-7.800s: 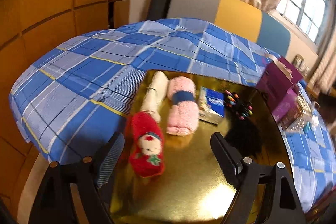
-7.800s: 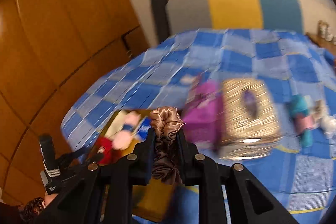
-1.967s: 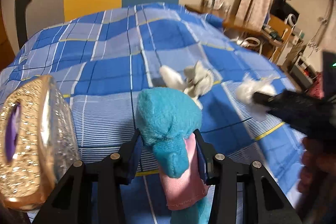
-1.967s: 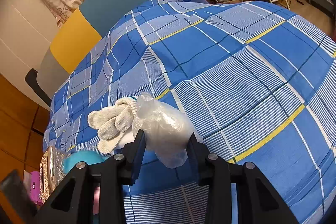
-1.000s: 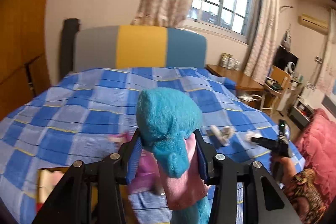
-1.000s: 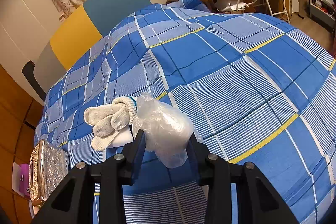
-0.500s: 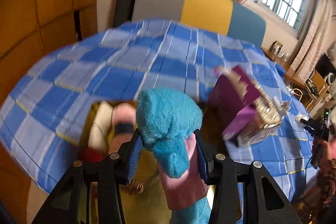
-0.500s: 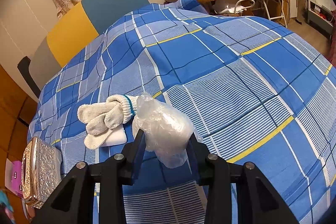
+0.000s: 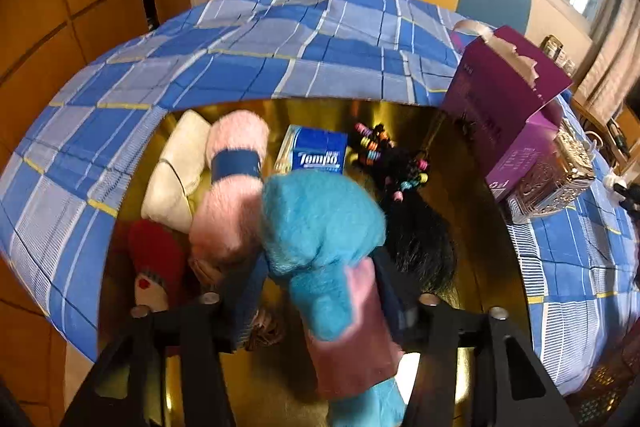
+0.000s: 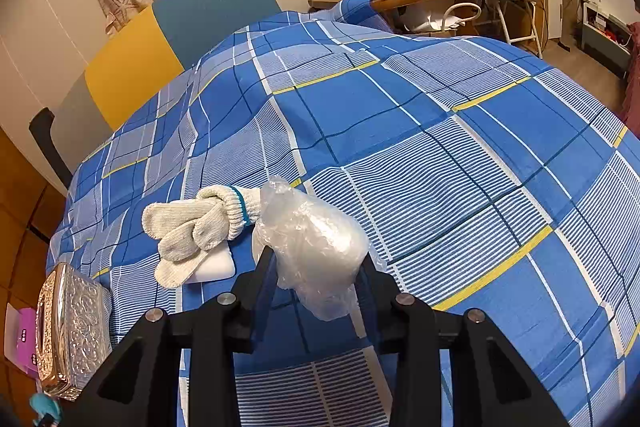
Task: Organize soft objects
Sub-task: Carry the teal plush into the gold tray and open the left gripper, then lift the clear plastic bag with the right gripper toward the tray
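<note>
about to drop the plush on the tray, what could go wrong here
The gold tray is crowded: the teal plush in the left gripper hangs right over the pink towel roll and hair ties, so it may land on them. The right gripper holds only a slippery plastic-wrapped bundle, which might slip.

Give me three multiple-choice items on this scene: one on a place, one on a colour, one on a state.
1. The Tempo tissue pack lies:
A. on the gold tray
B. on the bare blanket
C. in the purple box

2. The band round the pink towel roll is:
A. yellow
B. dark blue
C. white

3. The right gripper is:
A. open and empty
B. shut on the clear plastic bag
C. shut on the knit gloves

Answers:
1 A, gold surface surrounds the pack.
2 B, a navy strip crosses the roll's middle.
3 B, the bag sits pinched between both fingers; the gloves lie apart on the blanket.
</note>
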Demonstrator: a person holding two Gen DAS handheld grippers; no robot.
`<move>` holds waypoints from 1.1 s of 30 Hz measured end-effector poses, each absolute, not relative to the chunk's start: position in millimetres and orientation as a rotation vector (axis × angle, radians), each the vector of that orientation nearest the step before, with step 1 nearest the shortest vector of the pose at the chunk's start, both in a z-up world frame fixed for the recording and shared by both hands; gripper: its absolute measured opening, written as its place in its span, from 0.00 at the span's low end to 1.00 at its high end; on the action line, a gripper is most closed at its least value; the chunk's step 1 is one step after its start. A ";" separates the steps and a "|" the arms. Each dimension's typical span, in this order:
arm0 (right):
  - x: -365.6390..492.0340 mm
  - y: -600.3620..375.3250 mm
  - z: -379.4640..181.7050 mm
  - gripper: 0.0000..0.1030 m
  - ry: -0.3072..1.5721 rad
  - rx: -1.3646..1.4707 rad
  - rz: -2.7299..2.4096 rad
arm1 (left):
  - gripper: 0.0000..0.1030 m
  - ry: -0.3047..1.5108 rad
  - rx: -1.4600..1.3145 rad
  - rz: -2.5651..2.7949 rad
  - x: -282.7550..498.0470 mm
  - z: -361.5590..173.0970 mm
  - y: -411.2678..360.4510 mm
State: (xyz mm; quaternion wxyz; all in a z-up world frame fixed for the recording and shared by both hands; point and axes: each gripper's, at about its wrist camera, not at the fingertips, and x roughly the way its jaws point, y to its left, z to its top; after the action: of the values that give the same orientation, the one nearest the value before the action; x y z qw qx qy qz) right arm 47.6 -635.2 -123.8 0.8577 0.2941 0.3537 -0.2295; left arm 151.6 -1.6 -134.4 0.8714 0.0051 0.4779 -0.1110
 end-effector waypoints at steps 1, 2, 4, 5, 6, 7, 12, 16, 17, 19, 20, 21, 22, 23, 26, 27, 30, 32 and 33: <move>47.6 -634.9 -123.6 0.36 0.743 0.615 -0.483 | 0.65 1.003 -0.008 -0.227 152.2 -134.3 0.2; 47.8 -634.7 -123.6 0.36 0.743 0.613 -0.482 | 0.68 1.002 -0.027 -0.226 151.5 -133.6 2.2; 47.5 -634.8 -123.2 0.36 0.742 0.611 -0.485 | 0.75 0.989 -0.053 -0.221 148.5 -129.6 6.2; 47.9 -635.3 -123.2 0.36 0.741 0.610 -0.486 | 0.75 0.979 -0.056 -0.214 147.0 -127.0 7.7; 48.0 -635.2 -123.1 0.36 0.740 0.610 -0.487 | 0.75 0.966 -0.056 -0.205 145.0 -124.2 9.9; 47.7 -635.3 -122.8 0.36 0.738 0.609 -0.490 | 0.75 0.959 -0.056 -0.200 143.3 -121.9 10.8; 42.7 -636.9 -116.0 0.36 0.691 0.612 -0.502 | 0.76 0.898 -0.059 -0.179 131.6 -110.8 17.0; 35.4 -634.4 -100.5 0.36 0.617 0.577 -0.509 | 0.78 0.868 -0.029 -0.183 123.5 -105.1 15.7; 35.7 -633.9 -97.6 0.36 0.614 0.570 -0.510 | 0.78 0.865 -0.025 -0.188 122.4 -104.6 15.1; 37.1 -632.0 -88.5 0.36 0.611 0.556 -0.511 | 0.78 0.859 -0.023 -0.197 120.3 -104.6 13.8; 36.9 -631.1 -84.8 0.36 0.610 0.558 -0.509 | 0.78 0.857 -0.027 -0.202 119.8 -104.8 13.4; 36.2 -629.5 -78.3 0.36 0.603 0.566 -0.499 | 0.78 0.856 -0.039 -0.209 119.4 -105.1 13.4; 35.6 -627.6 -72.5 0.36 0.593 0.570 -0.486 | 0.78 0.851 -0.050 -0.216 118.8 -105.2 13.0; 34.0 -623.7 -63.5 0.36 0.579 0.569 -0.469 | 0.78 0.847 -0.053 -0.221 118.7 -105.4 12.1; 29.9 -604.4 -37.1 0.36 0.553 0.518 -0.429 | 0.78 0.844 -0.063 -0.240 118.3 -106.5 9.3; 29.2 -596.6 -29.0 0.36 0.545 0.500 -0.414 | 0.78 0.840 -0.065 -0.250 117.8 -106.5 8.9; 25.4 -567.4 -4.3 0.36 0.524 0.452 -0.355 | 0.78 0.823 -0.073 -0.261 115.7 -104.7 10.6; 23.3 -544.0 10.7 0.36 0.512 0.416 -0.312 | 0.78 0.813 -0.079 -0.264 114.2 -103.0 13.5; 22.2 -533.7 16.3 0.36 0.509 0.401 -0.297 | 0.78 0.806 -0.085 -0.265 113.6 -101.9 15.8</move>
State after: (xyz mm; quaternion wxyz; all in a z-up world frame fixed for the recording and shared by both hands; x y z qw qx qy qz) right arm 22.2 -533.7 16.3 0.9373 0.1961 0.2489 -0.1451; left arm 113.6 15.8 -101.9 0.9104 -0.0411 0.3911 -0.1285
